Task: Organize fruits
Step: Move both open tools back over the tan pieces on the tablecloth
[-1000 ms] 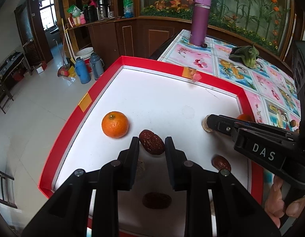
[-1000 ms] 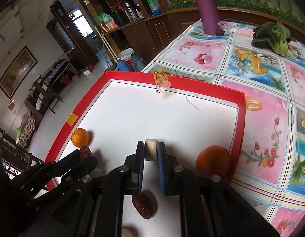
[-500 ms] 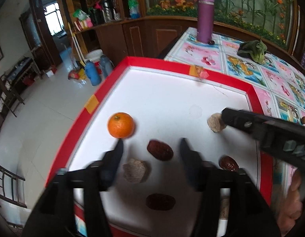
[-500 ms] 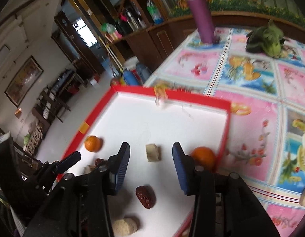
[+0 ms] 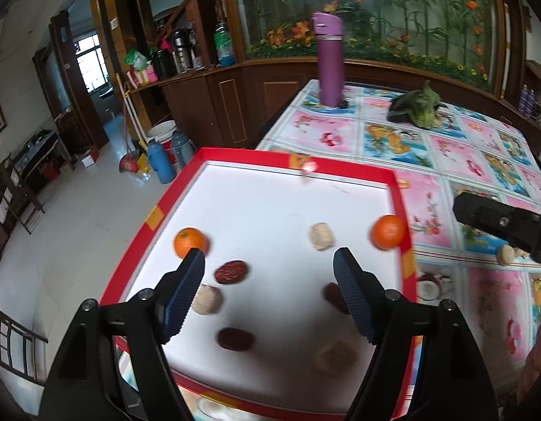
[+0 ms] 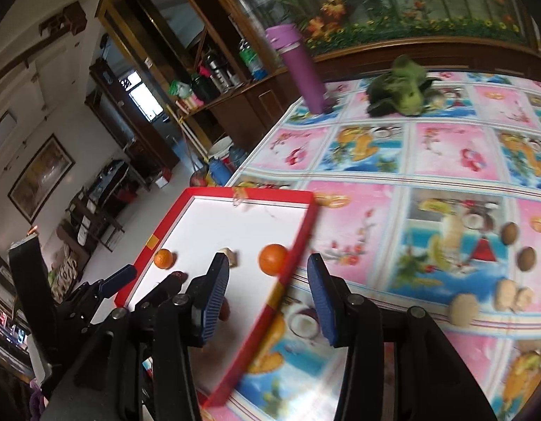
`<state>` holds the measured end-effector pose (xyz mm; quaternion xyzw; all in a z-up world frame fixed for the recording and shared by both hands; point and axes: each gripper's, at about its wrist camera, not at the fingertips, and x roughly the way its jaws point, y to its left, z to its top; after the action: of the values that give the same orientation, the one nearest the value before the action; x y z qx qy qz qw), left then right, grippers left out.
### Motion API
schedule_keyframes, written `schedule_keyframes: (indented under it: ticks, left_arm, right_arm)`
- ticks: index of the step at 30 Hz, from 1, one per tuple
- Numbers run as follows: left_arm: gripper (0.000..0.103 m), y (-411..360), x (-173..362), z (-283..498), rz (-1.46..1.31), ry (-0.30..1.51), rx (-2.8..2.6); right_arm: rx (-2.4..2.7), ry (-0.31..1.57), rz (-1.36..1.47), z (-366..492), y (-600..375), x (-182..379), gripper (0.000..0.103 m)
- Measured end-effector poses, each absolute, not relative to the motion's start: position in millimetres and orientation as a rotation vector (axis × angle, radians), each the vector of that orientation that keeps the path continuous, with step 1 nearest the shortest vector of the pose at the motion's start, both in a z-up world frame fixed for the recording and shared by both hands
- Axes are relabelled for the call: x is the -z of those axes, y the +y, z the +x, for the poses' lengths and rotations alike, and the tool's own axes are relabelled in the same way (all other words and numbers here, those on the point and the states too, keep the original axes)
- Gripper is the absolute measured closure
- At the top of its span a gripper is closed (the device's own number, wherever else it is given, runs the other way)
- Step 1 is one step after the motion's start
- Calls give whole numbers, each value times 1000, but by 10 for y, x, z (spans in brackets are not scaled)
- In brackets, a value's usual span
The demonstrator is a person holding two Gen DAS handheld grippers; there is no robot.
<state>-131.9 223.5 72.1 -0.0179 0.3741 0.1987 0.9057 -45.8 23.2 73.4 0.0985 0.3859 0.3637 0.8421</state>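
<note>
The fruits lie scattered on a white tray with a red rim (image 5: 398, 189), which sits at the near left corner of the desk (image 5: 456, 154). One orange (image 5: 188, 242) rests close to the tray's left rim, and a second orange (image 5: 388, 231) sits against the right rim. Between them, nearer the right orange, lies a pale cake piece (image 5: 320, 236). A dark red date (image 5: 231, 271) lies near the left orange, with a pale round piece (image 5: 209, 299) just beside it toward the near edge. Another date (image 5: 235, 339) and a blurred pale piece (image 5: 335, 356) lie near the tray's front rim, and a third date (image 5: 331, 293) is partly hidden behind a finger of the left tool.

The left tool (image 5: 269, 293) hangs above the front half of the tray with its jaws spread wide and nothing between them. The right tool (image 6: 268, 296) hangs over the tray's right rim, its jaws also wide apart and empty.

On the patterned cloth to the right of the tray, well apart from it, lie two brown nuts (image 6: 526, 258) and several pale pieces (image 6: 464, 309). At the desk's far edge stand a purple bottle (image 5: 329, 59) and, to its right, a green leafy vegetable (image 5: 419, 108).
</note>
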Motion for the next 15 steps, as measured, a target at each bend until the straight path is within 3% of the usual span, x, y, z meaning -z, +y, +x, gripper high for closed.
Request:
schedule_keyframes:
  ticks: [15]
  left_arm:
    - [26,1476,-959,-1301,43,735,-324]
  right_arm:
    - [-694,735,258,-622,-574,-800,56]
